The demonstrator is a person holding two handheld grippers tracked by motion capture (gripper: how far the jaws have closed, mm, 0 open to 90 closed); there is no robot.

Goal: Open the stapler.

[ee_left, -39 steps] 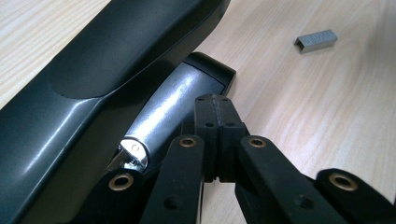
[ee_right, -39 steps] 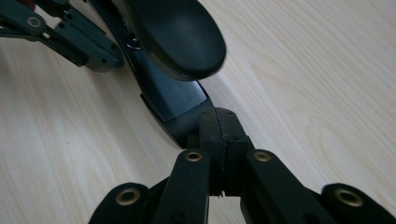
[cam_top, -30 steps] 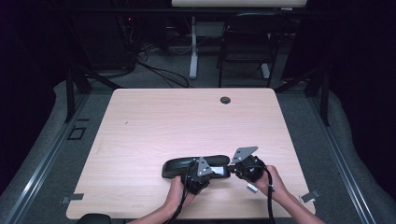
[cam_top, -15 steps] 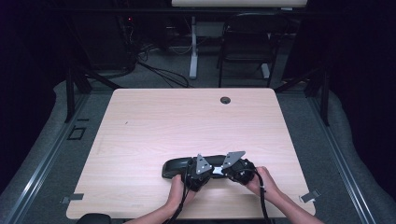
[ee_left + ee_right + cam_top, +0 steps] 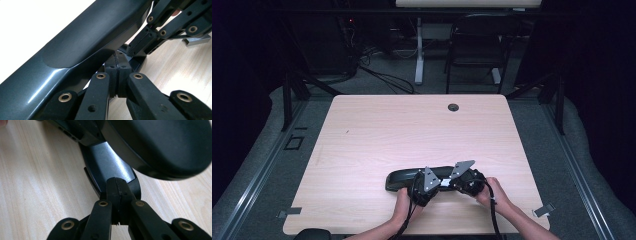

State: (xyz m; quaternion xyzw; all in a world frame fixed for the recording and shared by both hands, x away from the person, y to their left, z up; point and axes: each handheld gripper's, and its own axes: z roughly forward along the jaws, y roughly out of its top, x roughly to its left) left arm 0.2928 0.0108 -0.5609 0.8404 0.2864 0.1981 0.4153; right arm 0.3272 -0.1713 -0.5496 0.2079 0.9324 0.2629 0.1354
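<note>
A long glossy black object with a short stem, perhaps a rear-view mirror (image 5: pixel 404 178), lies near the front edge of the wooden table (image 5: pixel 412 130). Both hands hold grippers close together at its right end. My left gripper (image 5: pixel 428 177) points away from the person at the object. In the left gripper view its jaws (image 5: pixel 117 75) are shut pad to pad, tips under the black body (image 5: pixel 82 45). My right gripper (image 5: pixel 446 183) points left. Its jaws (image 5: pixel 117 192) are shut too, tips against the stem (image 5: pixel 107 165), below a rounded black housing (image 5: pixel 162 145).
A round cable hole (image 5: pixel 453 107) sits at the table's far edge. Behind the table stand a dark chair (image 5: pixel 477 45) and a white desk leg (image 5: pixel 418 55) with cables on the floor. Dark curtains close both sides.
The right gripper has slid a little to the left, closer to the left gripper and the black object. The left hand has stayed put.
</note>
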